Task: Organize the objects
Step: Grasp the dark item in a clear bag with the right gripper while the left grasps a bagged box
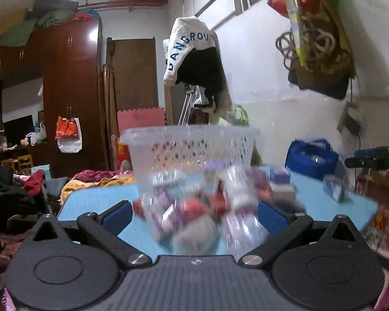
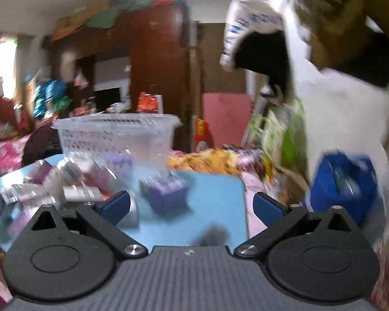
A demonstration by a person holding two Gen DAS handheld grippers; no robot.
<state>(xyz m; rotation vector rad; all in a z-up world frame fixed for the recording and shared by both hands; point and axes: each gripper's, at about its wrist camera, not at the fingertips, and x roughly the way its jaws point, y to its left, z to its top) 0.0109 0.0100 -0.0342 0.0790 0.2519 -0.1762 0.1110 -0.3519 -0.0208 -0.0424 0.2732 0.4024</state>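
Note:
A heap of small packets and boxes [image 1: 199, 207], red, purple and white, lies blurred on the light blue table [image 1: 96, 202]. Behind it stands a clear perforated plastic basket [image 1: 192, 145]. My left gripper [image 1: 194, 216] is open, its blue pads on either side of the heap's near edge and pressing on nothing. In the right wrist view the same basket [image 2: 116, 134] stands at the far left, with the packets [image 2: 64, 181] in front of it and a purple box [image 2: 168, 191] alone nearer the table's right edge. My right gripper [image 2: 192, 207] is open with nothing between its pads.
A blue bag [image 1: 311, 158] sits beyond the table's far right corner, also seen as a blue bag [image 2: 345, 184] off the table's right edge. Bedding and clothes [image 1: 98, 178] lie behind the table. A dark wardrobe [image 1: 70, 90] and a hanging white and black garment [image 1: 194, 54] stand further back.

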